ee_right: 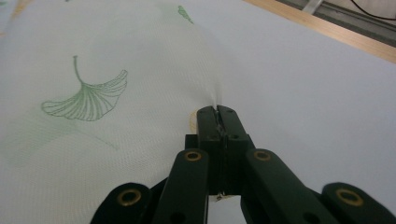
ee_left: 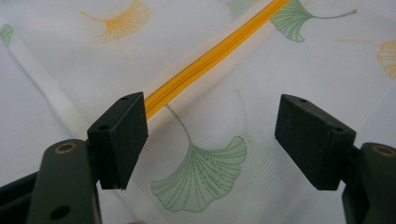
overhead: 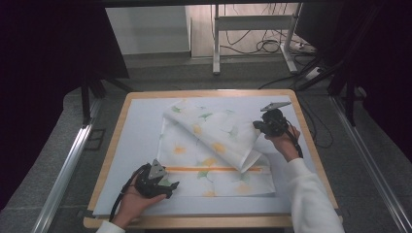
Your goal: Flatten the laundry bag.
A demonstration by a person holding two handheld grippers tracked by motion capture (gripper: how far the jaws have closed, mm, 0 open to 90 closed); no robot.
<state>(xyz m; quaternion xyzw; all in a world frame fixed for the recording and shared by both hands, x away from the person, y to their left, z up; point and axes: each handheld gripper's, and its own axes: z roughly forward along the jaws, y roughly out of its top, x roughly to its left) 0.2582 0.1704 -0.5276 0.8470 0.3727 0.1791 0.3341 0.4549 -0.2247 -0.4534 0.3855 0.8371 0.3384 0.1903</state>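
One cloth [overhead: 214, 145], R gripper [overhead: 257, 125] pinching, L gripper [overhead: 171, 187] agape

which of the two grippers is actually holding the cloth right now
The right gripper: its jaws are shut on a pinch of the leaf-print cloth. The left gripper hangs open above it.

A wood-edged surface [overhead: 107, 160] with a pale blue top stands on grey carpet [overhead: 63, 141], with metal rails [overhead: 63, 174] along both sides. Beyond it are a white frame [overhead: 216, 43], loose black cables [overhead: 265, 46] and a pale wall [overhead: 145, 29]; the sides are dark.
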